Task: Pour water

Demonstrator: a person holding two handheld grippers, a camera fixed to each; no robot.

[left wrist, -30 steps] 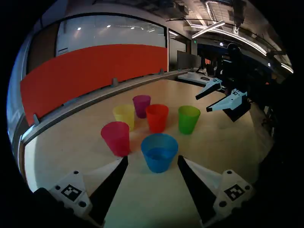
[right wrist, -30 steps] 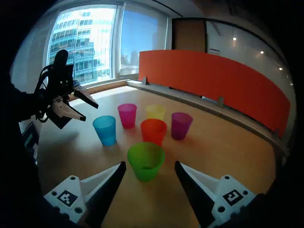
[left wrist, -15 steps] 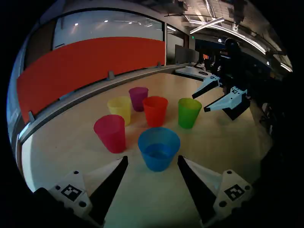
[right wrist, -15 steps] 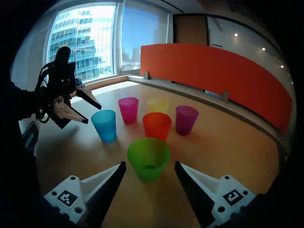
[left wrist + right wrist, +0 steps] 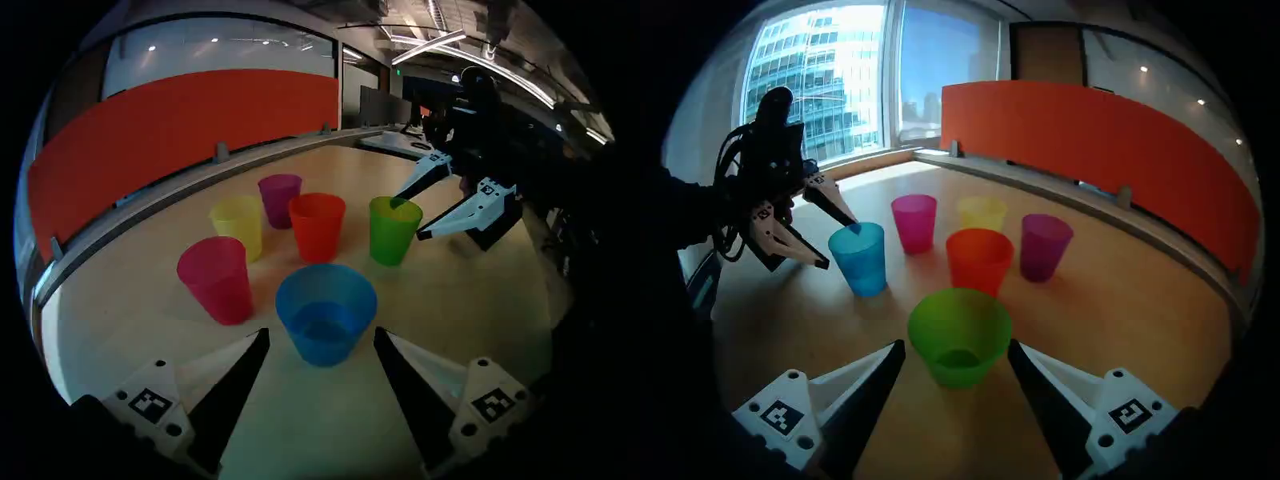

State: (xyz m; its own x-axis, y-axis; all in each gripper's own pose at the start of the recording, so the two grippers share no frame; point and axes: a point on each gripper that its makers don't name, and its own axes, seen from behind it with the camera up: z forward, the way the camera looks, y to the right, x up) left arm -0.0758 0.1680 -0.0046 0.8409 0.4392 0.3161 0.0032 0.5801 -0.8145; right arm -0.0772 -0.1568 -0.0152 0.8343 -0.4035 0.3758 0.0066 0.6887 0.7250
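Observation:
A blue cup [image 5: 326, 312] with water in its bottom stands on the wooden table [image 5: 448, 296], just ahead of and between the spread fingers of my left gripper [image 5: 320, 331], which is open and does not touch it. In the right gripper view, a green cup [image 5: 958, 336] stands the same way between the fingers of my open right gripper [image 5: 955, 344]. Each view also catches the other gripper farther off: the right gripper [image 5: 409, 216] straddles the green cup [image 5: 394, 230], and the left gripper [image 5: 840, 244] straddles the blue cup [image 5: 858, 258].
Several more cups stand in a cluster behind: pink [image 5: 216, 278], yellow [image 5: 238, 226], purple [image 5: 279, 198] and orange [image 5: 317, 226]. An orange partition [image 5: 176, 120] runs along the table's far edge. Large windows [image 5: 824, 88] lie beyond the left gripper.
Both grippers have moved forward toward their cups, so the blue and green cups now sit closer between the fingertips. The cups themselves have not moved.

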